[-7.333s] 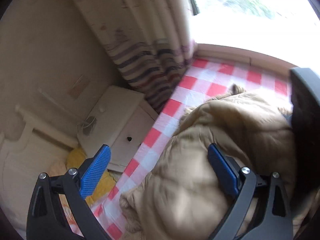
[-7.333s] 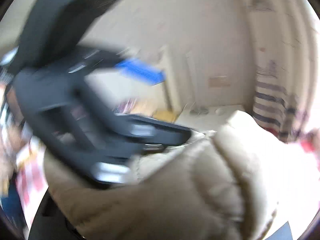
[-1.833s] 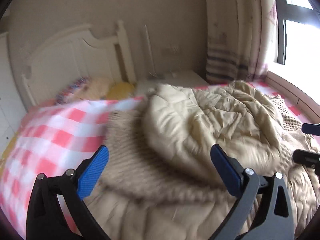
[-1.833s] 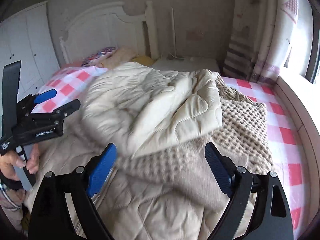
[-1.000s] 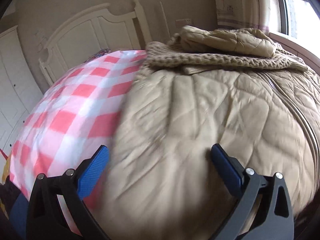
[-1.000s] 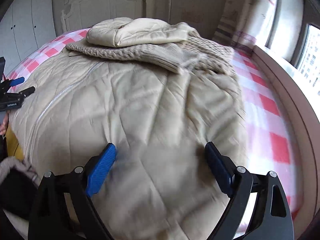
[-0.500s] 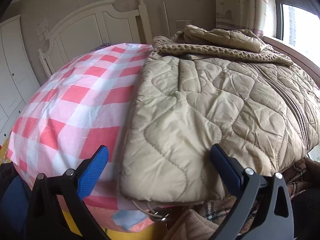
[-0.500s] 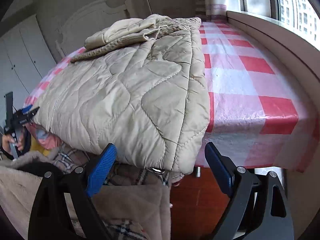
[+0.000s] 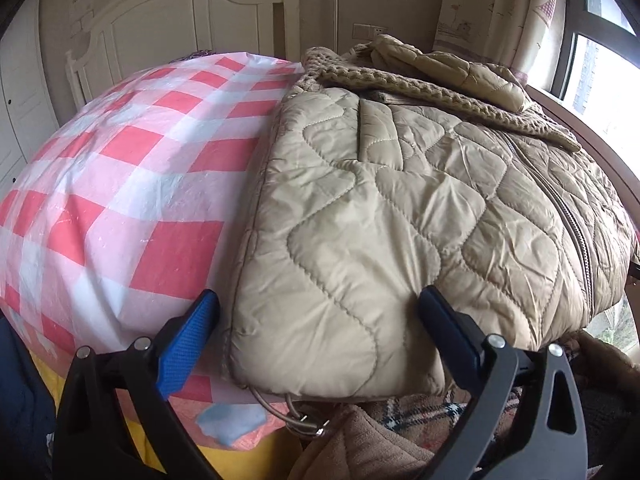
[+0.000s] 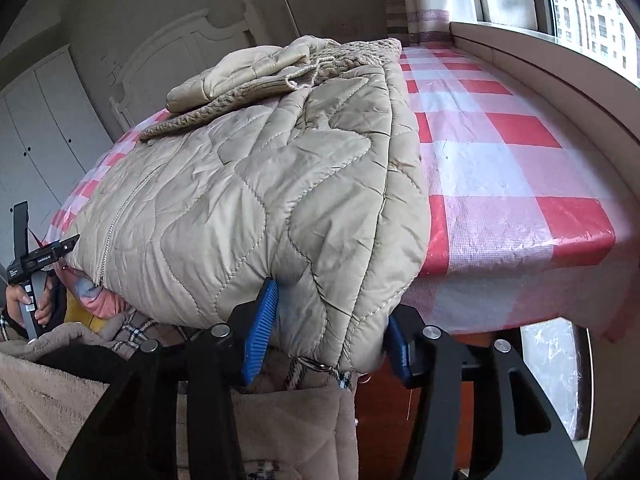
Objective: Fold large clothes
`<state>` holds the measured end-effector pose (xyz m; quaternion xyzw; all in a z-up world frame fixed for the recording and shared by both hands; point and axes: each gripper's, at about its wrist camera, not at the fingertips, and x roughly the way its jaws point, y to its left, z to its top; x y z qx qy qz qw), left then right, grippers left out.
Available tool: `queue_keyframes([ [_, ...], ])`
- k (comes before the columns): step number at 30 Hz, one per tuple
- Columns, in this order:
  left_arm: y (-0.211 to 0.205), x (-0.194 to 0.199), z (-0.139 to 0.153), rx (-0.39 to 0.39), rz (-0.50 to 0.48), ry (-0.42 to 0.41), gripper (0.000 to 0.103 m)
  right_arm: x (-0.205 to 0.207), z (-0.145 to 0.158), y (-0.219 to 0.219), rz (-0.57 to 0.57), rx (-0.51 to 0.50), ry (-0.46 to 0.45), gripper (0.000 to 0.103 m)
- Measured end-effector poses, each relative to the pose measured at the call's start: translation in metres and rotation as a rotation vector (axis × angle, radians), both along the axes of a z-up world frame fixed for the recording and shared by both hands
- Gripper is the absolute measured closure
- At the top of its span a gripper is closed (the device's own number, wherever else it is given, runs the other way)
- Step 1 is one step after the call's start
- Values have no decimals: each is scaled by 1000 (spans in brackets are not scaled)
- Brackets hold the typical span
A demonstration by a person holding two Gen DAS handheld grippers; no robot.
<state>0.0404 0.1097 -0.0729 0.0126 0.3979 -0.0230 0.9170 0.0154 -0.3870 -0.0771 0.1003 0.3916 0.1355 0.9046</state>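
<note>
Change: half a second back both claws stood wide at the coat's near hem; now the right claw (image 10: 326, 334) has narrowed onto the hem corner, while the left claw (image 9: 318, 334) has come in closer but is still wide.
Coat: beige quilted coat (image 9: 400, 208) lies zip-up on the bed (image 9: 132, 168), over its red-and-white checked cover, hem hanging just past the near edge. Knit collar and a bundled sleeve or hood sit piled at the far end.
Right claw: narrow, blue pads (image 10: 260, 328) pinching the right hem corner (image 10: 344, 320); a metal ring dangles just under it.
Left claw: gaping, straddling the left hem corner, one pad against the cover, the other against the padding. Nothing gripped.
Pose: both tools held low at the bed's foot, pointed along the coat towards the headboard (image 9: 192, 12). The person's left hand (image 10: 28, 300) wraps its handle.
Risk: the left side is ungripped, so a lift now would likely skew the fold. The slippery, puffy shell could slide out of a shallow pinch. The loose pile at the collar may tumble once the hem travels forward.
</note>
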Motion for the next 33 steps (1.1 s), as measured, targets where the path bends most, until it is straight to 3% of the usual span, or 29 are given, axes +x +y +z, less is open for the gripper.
queue_keyframes([
  [1,-4,-2,2,1,-29,-10,22,1,-1,1,-3,4,3,49],
  [6,-14,-7,4,8,-90,-33,51,1,-5,-1,-6,20,6,48],
  [7,-14,-8,5,-1,-101,-41,66,0,-6,-1,-7,19,2,53],
  [8,-15,-10,6,-9,-109,-47,71,-2,-5,0,2,11,-12,66],
  [10,-19,-13,8,3,-132,-72,81,-7,0,5,24,-5,-36,75],
  [14,-23,-28,14,38,-135,-107,83,-24,14,11,41,-53,-97,80],
  [19,-20,-60,18,64,-137,-121,83,-46,27,8,71,-19,-100,80],
  [27,7,-114,30,-55,-106,-174,83,-81,61,10,145,26,-180,80],
  [33,21,-121,37,-106,-88,-225,83,-87,87,19,153,8,-261,80],
])
